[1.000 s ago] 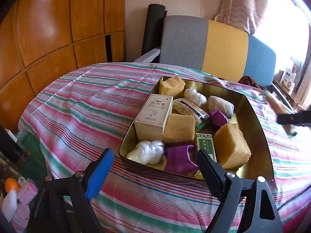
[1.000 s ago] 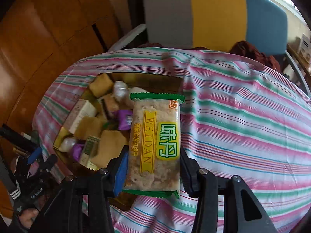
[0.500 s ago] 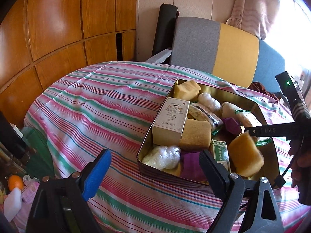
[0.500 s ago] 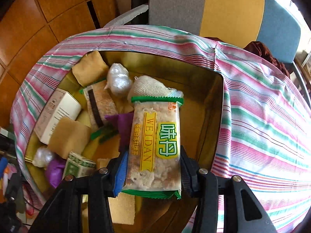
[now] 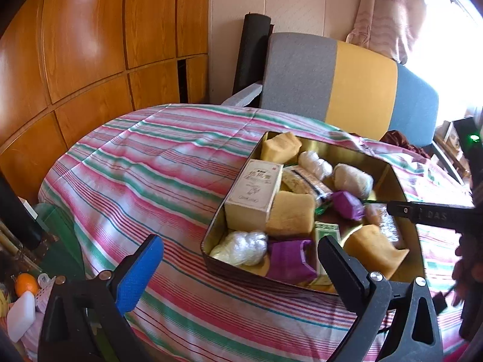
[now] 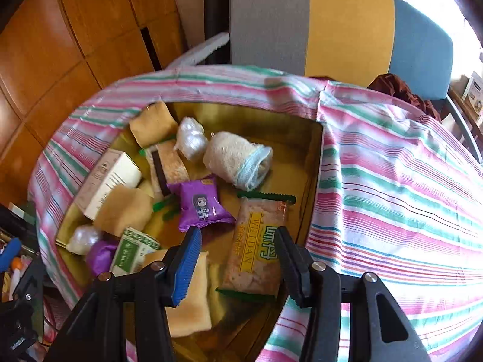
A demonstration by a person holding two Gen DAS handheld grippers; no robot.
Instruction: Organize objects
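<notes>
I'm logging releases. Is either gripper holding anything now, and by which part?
Nothing: the opening right gripper has let go of the green-edged snack packet between its jaws. The left gripper is empty.

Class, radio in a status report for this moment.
Left gripper opening, empty. Right gripper opening, jaws off snack packet, which lies in gold tin. Nothing blocking.

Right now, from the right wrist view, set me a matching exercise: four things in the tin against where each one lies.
Things:
1. white box
2. purple packet
3. WEIDAN bar
4. rolled towel

Places:
a. middle of the tin
b. beside the tin's right wall
c. against the tin's left wall
d. far end, next to the clear-wrapped ball

Pairs: 1-c, 2-a, 3-b, 4-d.
</notes>
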